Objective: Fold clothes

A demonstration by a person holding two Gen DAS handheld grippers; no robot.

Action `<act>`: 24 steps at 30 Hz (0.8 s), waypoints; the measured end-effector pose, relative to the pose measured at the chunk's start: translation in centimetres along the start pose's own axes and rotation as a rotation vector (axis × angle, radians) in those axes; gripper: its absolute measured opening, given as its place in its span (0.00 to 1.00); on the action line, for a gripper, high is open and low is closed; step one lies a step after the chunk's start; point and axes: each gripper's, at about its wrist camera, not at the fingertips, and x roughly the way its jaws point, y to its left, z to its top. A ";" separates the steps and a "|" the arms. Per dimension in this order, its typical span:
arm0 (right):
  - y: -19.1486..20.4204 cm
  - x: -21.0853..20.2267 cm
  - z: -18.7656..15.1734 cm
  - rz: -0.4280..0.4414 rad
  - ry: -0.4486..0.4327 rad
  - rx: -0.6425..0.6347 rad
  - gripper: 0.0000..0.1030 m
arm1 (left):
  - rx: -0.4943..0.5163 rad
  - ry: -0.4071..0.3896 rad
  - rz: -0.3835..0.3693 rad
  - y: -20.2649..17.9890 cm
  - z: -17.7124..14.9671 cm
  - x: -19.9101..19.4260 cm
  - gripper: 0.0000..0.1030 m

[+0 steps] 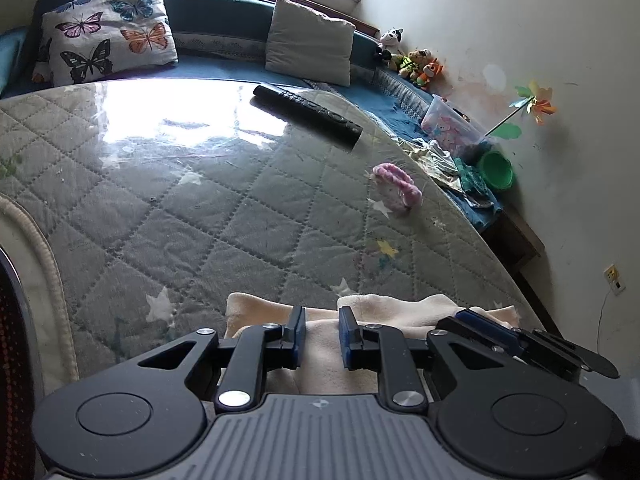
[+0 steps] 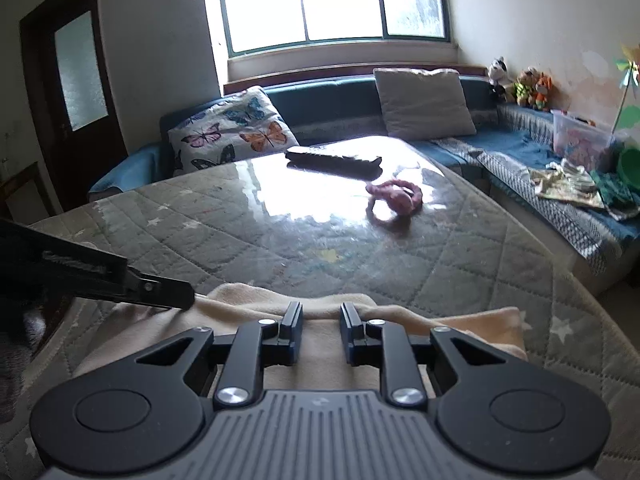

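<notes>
Garment: cream cloth (image 1: 320, 364) lies on the quilted bench (image 1: 224, 208), near edge.
Left hand-held gripper (image 1: 319, 336): narrowly parted over cloth; grip unclear.
Right hand-held gripper (image 2: 321, 330): same (uncertain).
Advice: pinch both corners evenly, then fold.

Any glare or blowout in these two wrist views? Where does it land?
Left wrist: window glare washes out a patch of the glossy quilted grey table cover beside the long black remote control; strong fisheye bending at the edges. Right wrist: the window is blown out white, its reflection on the cover reaches the pink fabric loop; the cream cloth is evenly lit.
</notes>
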 end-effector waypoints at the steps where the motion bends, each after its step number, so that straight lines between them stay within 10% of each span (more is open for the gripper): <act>1: 0.5 -0.1 0.2 0.018 -0.005 -0.012 0.21 | -0.001 0.000 -0.001 0.0 0.0 0.0 0.19; 24: 8.9 -2.4 -2.4 0.186 0.030 -0.195 0.23 | -0.033 -0.022 0.016 2.4 -0.2 -2.3 0.19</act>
